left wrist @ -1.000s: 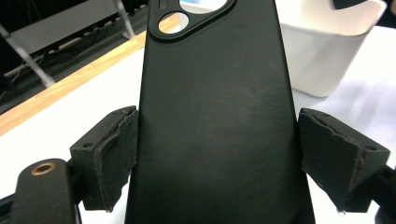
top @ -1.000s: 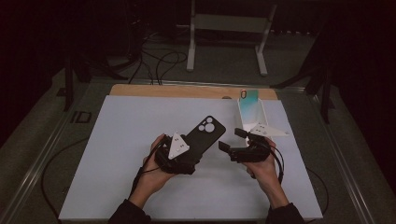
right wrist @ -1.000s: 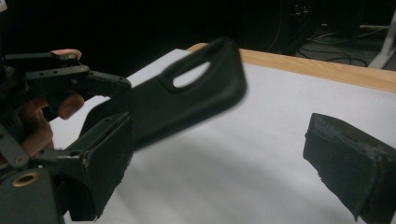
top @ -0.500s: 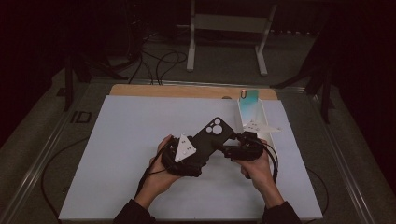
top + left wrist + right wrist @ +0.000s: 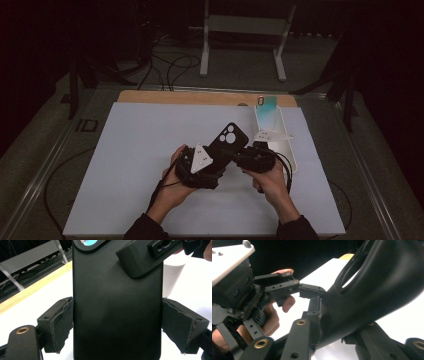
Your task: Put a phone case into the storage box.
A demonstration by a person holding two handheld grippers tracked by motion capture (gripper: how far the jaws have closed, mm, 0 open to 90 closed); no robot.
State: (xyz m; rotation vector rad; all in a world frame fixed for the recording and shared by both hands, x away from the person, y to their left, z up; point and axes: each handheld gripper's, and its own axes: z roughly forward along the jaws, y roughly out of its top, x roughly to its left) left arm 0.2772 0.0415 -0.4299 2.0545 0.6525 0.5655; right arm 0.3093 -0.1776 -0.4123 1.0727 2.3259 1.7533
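Note:
A black phone case (image 5: 227, 140) with a camera cut-out is held up over the white mat. My left gripper (image 5: 216, 159) is shut across its width, and in the left gripper view both pads press the sides of the phone case (image 5: 117, 290). My right gripper (image 5: 239, 153) comes in from the right. Its jaws have just been closing and now clamp the phone case (image 5: 374, 285) at its edge. In the right gripper view the left gripper (image 5: 287, 287) and the hand holding it sit at the left.
A white tray (image 5: 289, 155) lies along the mat's right side, with a teal phone (image 5: 267, 106) at its far end. A wooden strip (image 5: 200, 97) borders the mat's far edge. Metal stand legs (image 5: 245, 45) and cables lie beyond the table.
My right gripper has moved left from beside the tray to the phone case and closed on its edge. The left gripper has kept its grip and stayed in place.

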